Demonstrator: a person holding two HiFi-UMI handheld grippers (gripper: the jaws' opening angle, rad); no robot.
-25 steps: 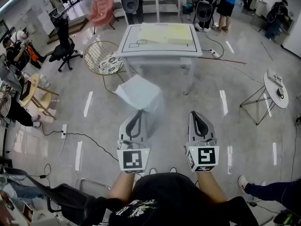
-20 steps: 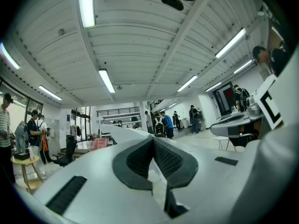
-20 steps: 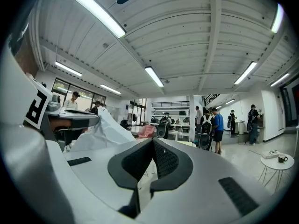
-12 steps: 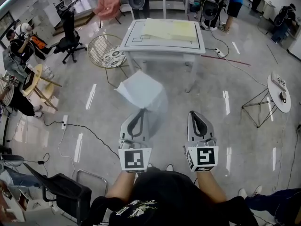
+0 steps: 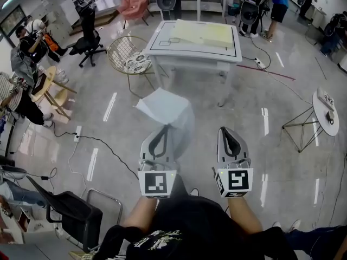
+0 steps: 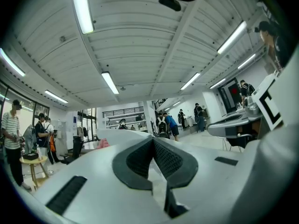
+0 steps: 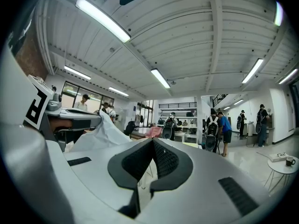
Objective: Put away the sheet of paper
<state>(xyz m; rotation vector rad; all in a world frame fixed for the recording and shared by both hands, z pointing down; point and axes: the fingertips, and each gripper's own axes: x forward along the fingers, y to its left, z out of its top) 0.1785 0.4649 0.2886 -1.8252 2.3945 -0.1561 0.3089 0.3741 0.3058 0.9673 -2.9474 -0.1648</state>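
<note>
A crumpled white sheet of paper [image 5: 165, 108] hangs in the air in front of me, and my left gripper [image 5: 162, 129] is shut on its near edge. In the left gripper view the paper [image 6: 117, 135] rises just beyond the closed jaws. Level with it and to its right, my right gripper [image 5: 225, 130] is shut with nothing in it. The right gripper view shows the paper [image 7: 100, 133] off to its left. Ahead stands a white table [image 5: 190, 56] with pale yellow sheets [image 5: 201, 33] lying on it.
A wire basket chair [image 5: 127, 56] stands left of the table, with a black office chair [image 5: 89, 34] and a pink chair [image 5: 134, 0] beyond. A small round side table [image 5: 327, 106] is at the right. A cable [image 5: 100, 148] runs across the floor. People stand around the room's edges.
The table and floor have slid slightly nearer and rightward in the head view as I move forward. Both grippers keep their pose, the left still holding the paper.
</note>
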